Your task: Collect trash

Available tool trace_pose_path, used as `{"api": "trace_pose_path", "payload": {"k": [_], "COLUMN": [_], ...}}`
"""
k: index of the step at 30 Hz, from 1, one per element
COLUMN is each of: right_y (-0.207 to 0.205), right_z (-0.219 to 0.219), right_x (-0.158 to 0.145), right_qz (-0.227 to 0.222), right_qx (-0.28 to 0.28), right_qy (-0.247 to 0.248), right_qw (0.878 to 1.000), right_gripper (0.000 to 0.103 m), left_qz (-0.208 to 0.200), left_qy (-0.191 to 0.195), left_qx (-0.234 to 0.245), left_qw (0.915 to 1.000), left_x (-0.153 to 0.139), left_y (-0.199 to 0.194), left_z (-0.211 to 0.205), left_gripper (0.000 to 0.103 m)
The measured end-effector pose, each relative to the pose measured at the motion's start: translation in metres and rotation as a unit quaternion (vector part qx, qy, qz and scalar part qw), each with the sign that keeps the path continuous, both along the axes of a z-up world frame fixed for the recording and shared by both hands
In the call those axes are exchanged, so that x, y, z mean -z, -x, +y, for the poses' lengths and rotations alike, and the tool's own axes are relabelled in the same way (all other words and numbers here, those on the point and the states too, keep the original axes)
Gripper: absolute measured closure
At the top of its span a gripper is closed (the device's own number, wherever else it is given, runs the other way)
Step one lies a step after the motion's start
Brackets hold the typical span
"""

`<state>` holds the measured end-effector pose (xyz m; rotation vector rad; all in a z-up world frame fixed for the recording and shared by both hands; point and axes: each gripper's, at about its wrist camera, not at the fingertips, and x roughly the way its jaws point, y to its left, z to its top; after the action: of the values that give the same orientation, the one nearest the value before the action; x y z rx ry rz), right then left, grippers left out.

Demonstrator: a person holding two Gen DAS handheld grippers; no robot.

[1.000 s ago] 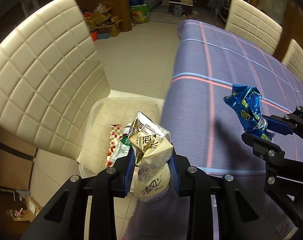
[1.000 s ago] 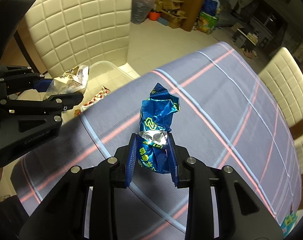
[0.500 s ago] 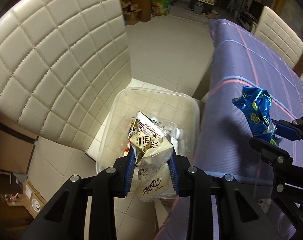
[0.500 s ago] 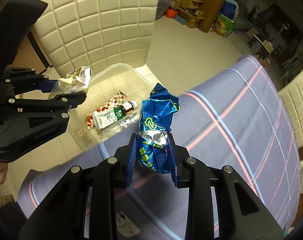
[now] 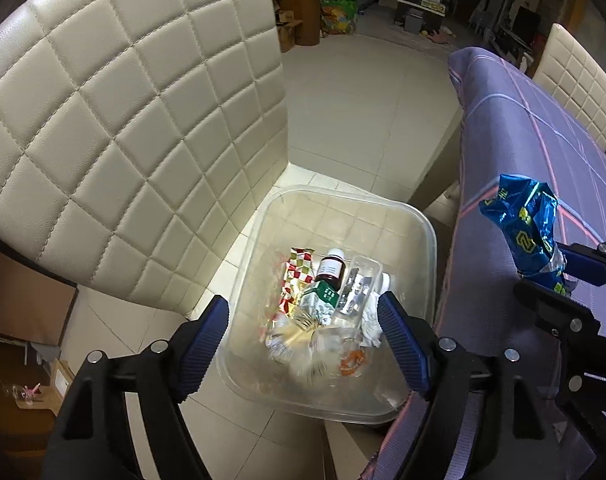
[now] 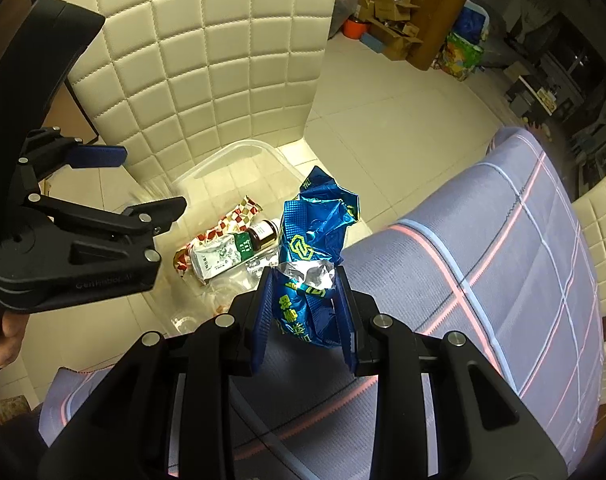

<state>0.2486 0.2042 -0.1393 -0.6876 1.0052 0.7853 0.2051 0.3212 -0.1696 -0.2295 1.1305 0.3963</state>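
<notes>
Cream chair seat's got the clear bin [image 5: 423, 240] right under the left gripper [image 5: 305, 326], jaws just sprung wide, empty. Right gripper [image 6: 303, 304] pinches the blue wrapper [image 6: 315, 232]; I'd slide over the bin before releasing.

Left gripper [image 5: 303, 330] pointing steeply down at lower centre of its view, jaws just been opening, nothing between them; right gripper [image 6: 305, 312] clamping blue wrapper [image 6: 315, 240], lower centre.
</notes>
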Motion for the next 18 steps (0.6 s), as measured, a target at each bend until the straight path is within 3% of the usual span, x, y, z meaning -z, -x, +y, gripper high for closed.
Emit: {"api": "trace_pose_path", "payload": {"k": [8,9,10,11,13,18], "right_y": [0.007,0.01,0.011,0.013,0.018,0.023], "right_z": [0.013,0.014,0.015,0.015,0.012,-0.001], "right_x": [0.008,0.007,0.006,0.004,-0.003,-0.009], "right_qz": [0.013,0.009,0.004,-0.007,-0.036,-0.038], "right_qx": [-0.016,-0.018,-0.02,-0.022,-0.028,-0.022], "right_qy": [-0.005,-0.006,-0.005,-0.009,-0.016,-0.018], "right_qw": [1.0,1.0,1.0,1.0,0.999,0.999], "right_gripper": [0.071,0.063,0.047,0.012,0.009,0.009], "left_qz": [0.017,0.019,0.021,0.022,0.022,0.021], "left_qy": [0.017,0.018,0.018,0.018,0.016,0.015], "left_qx": [-0.031,-0.032,-0.033,-0.033,-0.034,-0.027], "left_qw": [0.9992,0.9991,0.9991,0.999,0.9991,0.9993], "left_x": [0.01,0.011,0.011,0.012,0.011,0.006], "left_y": [0.006,0.008,0.009,0.011,0.012,0.015], "left_z": [0.02,0.02,0.02,0.02,0.018,0.007], "left_gripper": [0.028,0.028,0.028,0.028,0.028,0.028]}}
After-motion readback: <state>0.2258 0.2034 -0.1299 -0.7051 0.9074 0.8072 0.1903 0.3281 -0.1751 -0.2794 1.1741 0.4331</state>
